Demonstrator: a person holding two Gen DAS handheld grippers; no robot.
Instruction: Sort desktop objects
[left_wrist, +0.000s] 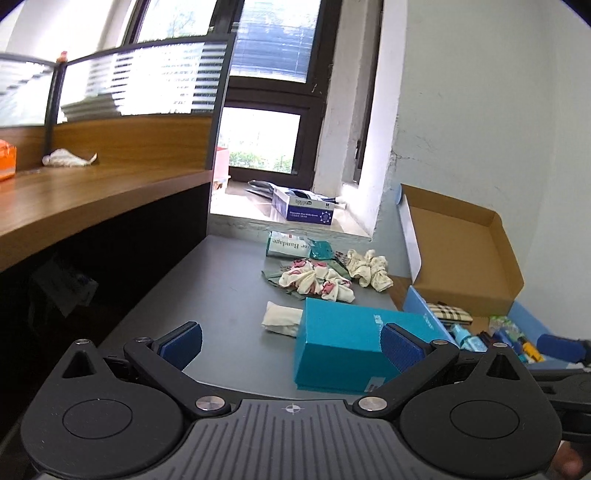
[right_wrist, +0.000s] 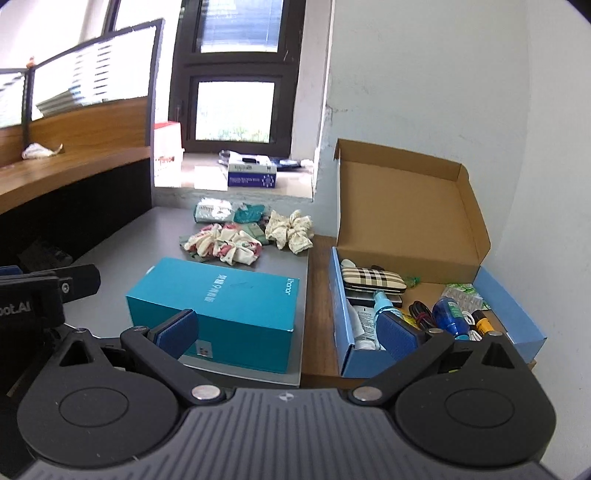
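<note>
I have both grippers spread wide with nothing between the fingers. My left gripper (left_wrist: 291, 345) hovers low over the grey tabletop (left_wrist: 221, 288), its right pad in front of the teal phone box (left_wrist: 354, 350), which lies flat near the tabletop's right edge. My right gripper (right_wrist: 288, 328) hangs between that teal phone box (right_wrist: 221, 306) and the open cardboard box (right_wrist: 410, 221) on the right. That box stands beside the tabletop, lid up, holding a plaid case (right_wrist: 373, 280), a blue bottle (right_wrist: 450, 314) and small items. Beyond the phone box lie two floral scrunchies (right_wrist: 229, 247) (right_wrist: 290, 230) and a bandage packet (right_wrist: 212, 210). A folded white cloth (left_wrist: 280, 319) touches the phone box's far left corner.
</note>
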